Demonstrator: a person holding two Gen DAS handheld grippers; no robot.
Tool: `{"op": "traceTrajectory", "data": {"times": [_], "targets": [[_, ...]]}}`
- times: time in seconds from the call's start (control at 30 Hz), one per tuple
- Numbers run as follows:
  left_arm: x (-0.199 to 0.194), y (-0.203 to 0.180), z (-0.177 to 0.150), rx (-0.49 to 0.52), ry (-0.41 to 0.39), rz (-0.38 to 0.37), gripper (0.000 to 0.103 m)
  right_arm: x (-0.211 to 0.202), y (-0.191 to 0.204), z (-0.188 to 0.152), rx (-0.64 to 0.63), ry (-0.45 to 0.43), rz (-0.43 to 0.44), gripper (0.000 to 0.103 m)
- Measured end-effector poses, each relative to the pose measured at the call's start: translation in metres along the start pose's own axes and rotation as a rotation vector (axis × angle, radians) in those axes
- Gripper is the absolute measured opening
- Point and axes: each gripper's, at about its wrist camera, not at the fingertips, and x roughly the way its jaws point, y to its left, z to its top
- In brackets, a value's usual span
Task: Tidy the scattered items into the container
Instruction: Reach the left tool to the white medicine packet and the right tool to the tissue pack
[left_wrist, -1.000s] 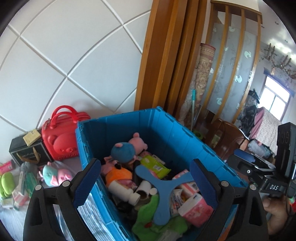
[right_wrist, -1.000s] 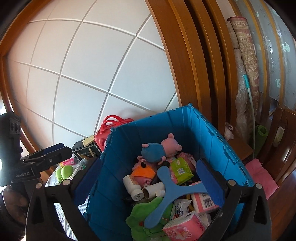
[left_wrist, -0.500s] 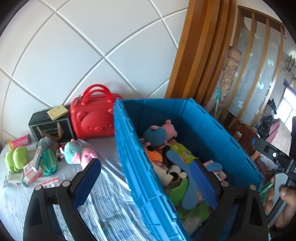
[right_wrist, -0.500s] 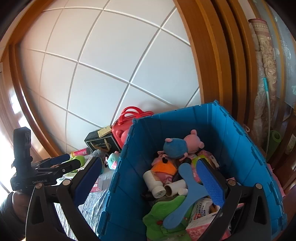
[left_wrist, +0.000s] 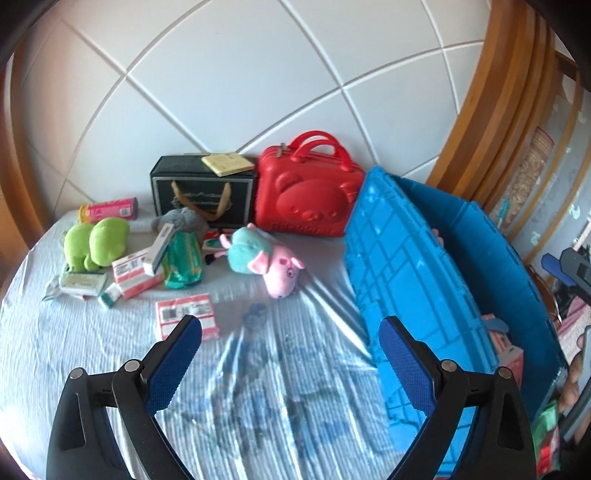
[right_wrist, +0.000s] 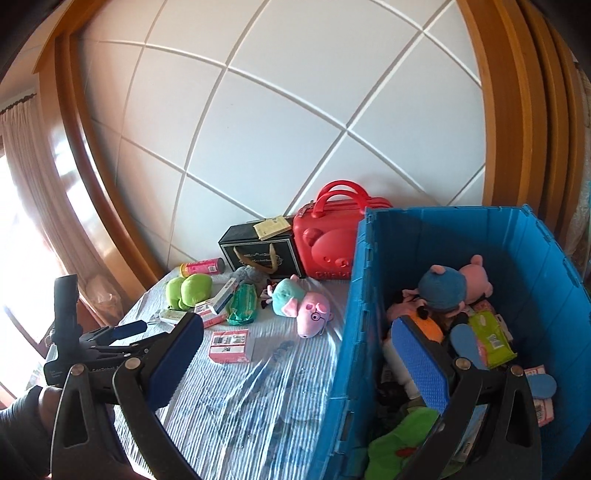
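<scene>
The blue crate (left_wrist: 413, 280) (right_wrist: 546, 258) stands on the right of the striped cloth and holds plush toys, packets and a blue boomerang. Scattered items lie to its left: a pink pig plush (left_wrist: 266, 262) (right_wrist: 306, 310), a pink box (left_wrist: 186, 317) (right_wrist: 231, 345), a green plush (left_wrist: 96, 243) (right_wrist: 186, 291), a green packet (left_wrist: 183, 260) and small boxes. My left gripper (left_wrist: 291, 363) is open and empty above the cloth, left of the crate. My right gripper (right_wrist: 295, 363) is open and empty, straddling the crate's left wall.
A red bear case (left_wrist: 310, 197) (right_wrist: 328, 243) and a black gift box (left_wrist: 203, 194) (right_wrist: 258, 249) stand against the white tiled wall. A pink tube (left_wrist: 110, 210) lies at the far left. Wooden frames stand on both sides.
Both grippers swung left, away from over the crate. The left one now faces the scattered items on the cloth; the right one now straddles the crate's left wall.
</scene>
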Motion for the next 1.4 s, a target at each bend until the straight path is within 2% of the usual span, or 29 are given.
{"op": "traceTrajectory", "data": {"times": [0.23,0.6,0.73,0.93,1.1,1.2,1.3,1.37,1.4], "targets": [[0.0,0.112,-0.016,-0.076,0.032,0.078,0.098,0.065,0.073,-0.014,-0.017,0.097,0.017,0.103],[0.009,0.309,-0.037,-0.148,0.034,0.274,0.098,0.197,0.184,-0.053,-0.1,0.241,0.018,0.103],[0.035,0.383,-0.041,-0.138,0.064,0.348,0.098,0.253,0.205,-0.076,-0.086,0.287,-0.009,0.103],[0.104,0.482,-0.057,-0.149,0.153,0.384,0.098,0.32,0.222,-0.115,-0.067,0.397,-0.065,0.103],[0.166,0.525,-0.057,-0.079,0.21,0.394,0.098,0.334,0.232,-0.137,-0.06,0.431,-0.1,0.103],[0.195,0.536,-0.048,-0.011,0.214,0.403,0.098,0.337,0.23,-0.148,-0.051,0.453,-0.128,0.103],[0.219,0.542,-0.039,0.016,0.231,0.385,0.098,0.342,0.225,-0.157,-0.038,0.474,-0.159,0.103],[0.229,0.544,-0.036,0.017,0.235,0.355,0.092,0.347,0.222,-0.16,-0.04,0.482,-0.177,0.103],[0.233,0.545,-0.035,0.011,0.247,0.333,0.077,0.35,0.222,-0.161,-0.044,0.486,-0.185,0.103]]}}
